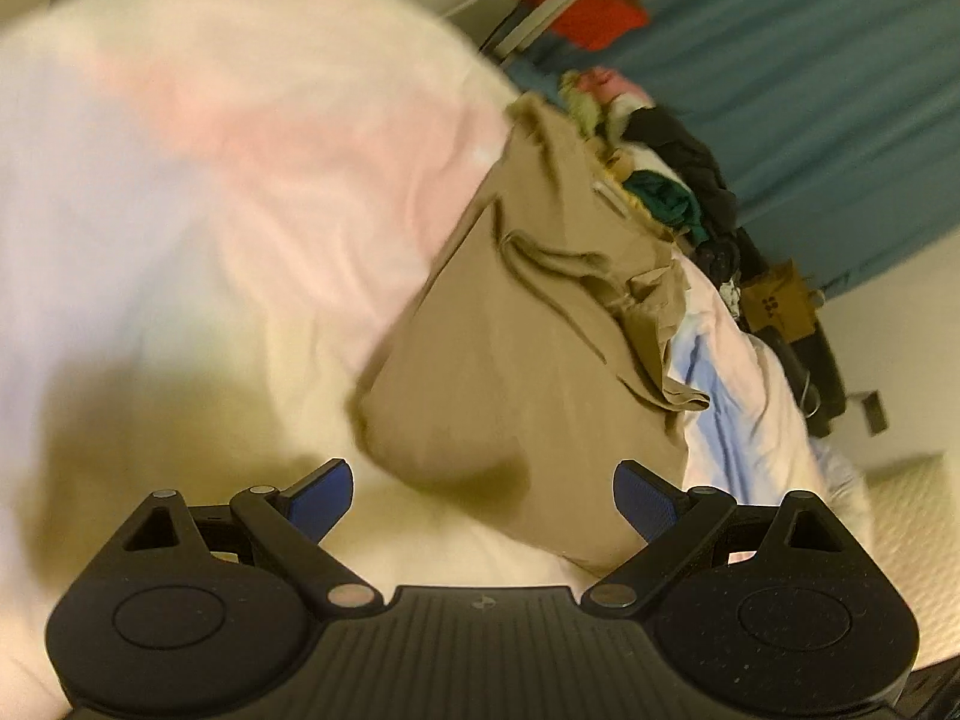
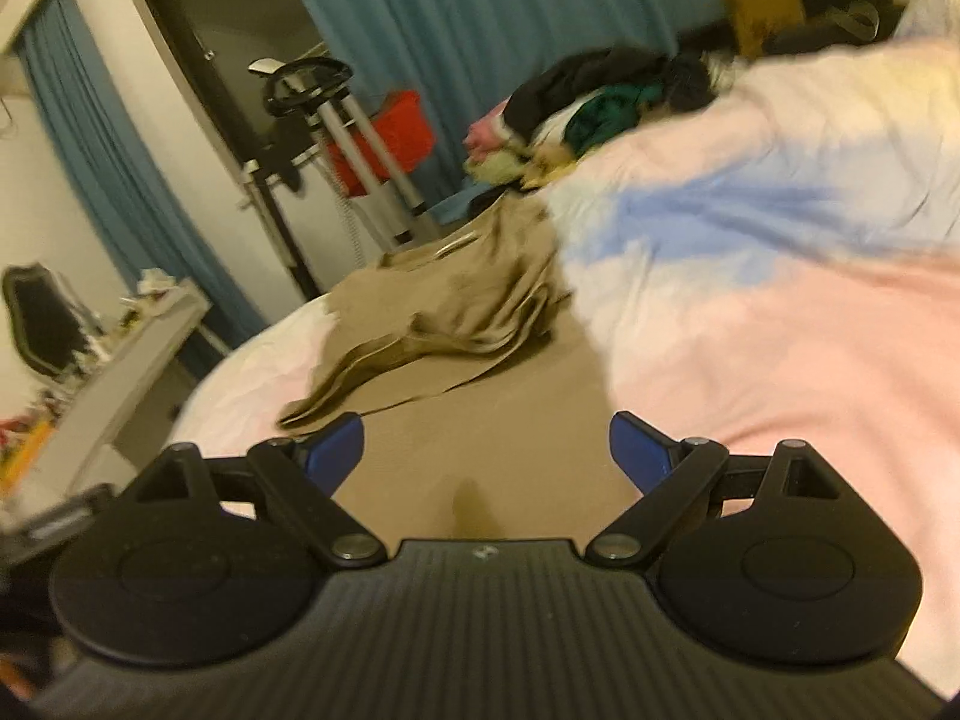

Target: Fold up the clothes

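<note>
Left wrist view: the left gripper hovers over a bed with its blue-padded jaws spread apart and nothing between them. A tan garment lies on a pastel bedspread in pink, pale blue and cream. Its long axis runs from just ahead of the gripper toward a pile of dark and green clothes by a teal curtain. A brown box carries dark marks too blurred to read.

Right wrist view: the right gripper also has its jaws wide apart and empty, above the garment's flat near end. The cloth stretches away toward the clothes pile, bunched in folds at its middle.
</note>
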Motion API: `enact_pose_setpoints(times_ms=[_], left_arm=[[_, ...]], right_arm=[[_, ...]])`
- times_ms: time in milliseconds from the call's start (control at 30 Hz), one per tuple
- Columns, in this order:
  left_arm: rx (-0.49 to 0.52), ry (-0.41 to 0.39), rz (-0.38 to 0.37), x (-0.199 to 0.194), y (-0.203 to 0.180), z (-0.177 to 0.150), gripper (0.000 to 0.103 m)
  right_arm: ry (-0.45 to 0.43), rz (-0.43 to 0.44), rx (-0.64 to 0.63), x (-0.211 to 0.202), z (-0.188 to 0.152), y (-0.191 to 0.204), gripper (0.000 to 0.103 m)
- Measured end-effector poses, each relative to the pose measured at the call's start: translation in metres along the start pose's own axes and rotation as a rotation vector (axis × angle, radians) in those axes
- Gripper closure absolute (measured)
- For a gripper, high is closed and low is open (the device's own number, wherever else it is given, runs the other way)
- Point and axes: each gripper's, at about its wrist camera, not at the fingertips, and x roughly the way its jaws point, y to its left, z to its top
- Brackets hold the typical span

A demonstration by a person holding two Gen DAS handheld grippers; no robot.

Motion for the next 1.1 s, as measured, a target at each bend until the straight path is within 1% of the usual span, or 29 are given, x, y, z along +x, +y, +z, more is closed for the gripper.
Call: enact_pose_setpoints(times_ms=[67,167,267,333,367,433,500,567,633,700,733,767,800,833,867,967,1033,1100], left_arm=[[-0.065,0.033,-0.011,0.007,0.010,0.000,0.011],[-0.161,0.059,-0.022,0.016,0.025,-0.002,0.013],[-0.224,0.050,-0.027,0.022,0.037,-0.003,0.016],[-0.241,0.033,-0.040,0.025,0.040,-0.003,0.017],[-0.245,0.024,-0.044,0.026,0.041,-0.003,0.020],[-0.238,0.005,-0.045,0.030,0.037,-0.001,0.025],[-0.216,-0.010,-0.060,0.035,0.034,0.001,0.040],[-0.203,-0.023,-0.066,0.040,0.032,0.003,0.045],[-0.199,-0.036,-0.066,0.046,0.030,0.006,0.055],[-0.211,-0.044,-0.066,0.050,0.030,0.007,0.066],[-0.221,-0.048,-0.074,0.051,0.032,0.007,0.067],[-0.236,-0.052,-0.092,0.051,0.035,0.007,0.072],[-0.250,-0.058,-0.110,0.051,0.037,0.008,0.080],[-0.259,-0.064,-0.125,0.050,0.038,0.008,0.083],[-0.259,-0.072,-0.137,0.049,0.038,0.009,0.088],[-0.255,-0.093,-0.172,0.045,0.036,0.010,0.092],[-0.234,-0.099,-0.203,0.040,0.031,0.011,0.093],[-0.221,-0.112,-0.235,0.036,0.027,0.012,0.093]], right_arm=[[0.060,0.051,0.079,0.006,-0.003,-0.005,0.013],[0.177,0.139,0.236,0.019,-0.013,-0.016,0.013],[0.259,0.185,0.367,0.031,-0.025,-0.025,0.012],[0.299,0.210,0.429,0.039,-0.031,-0.031,0.012],[0.312,0.218,0.454,0.043,-0.034,-0.033,0.012],[0.308,0.233,0.489,0.049,-0.035,-0.039,0.013],[0.291,0.239,0.517,0.053,-0.035,-0.045,0.013],[0.282,0.253,0.555,0.058,-0.036,-0.051,0.013],[0.281,0.270,0.574,0.062,-0.038,-0.054,0.012],[0.281,0.289,0.574,0.062,-0.038,-0.054,0.010],[0.282,0.301,0.570,0.062,-0.038,-0.053,0.010],[0.291,0.320,0.560,0.062,-0.036,-0.052,0.010],[0.304,0.349,0.547,0.064,-0.036,-0.048,0.010],[0.317,0.376,0.533,0.066,-0.036,-0.045,0.010],[0.328,0.389,0.522,0.068,-0.036,-0.041,0.010],[0.342,0.404,0.493,0.072,-0.037,-0.032,0.010],[0.343,0.413,0.523,0.076,-0.035,-0.035,0.010],[0.323,0.409,0.597,0.078,-0.034,-0.047,0.012]])
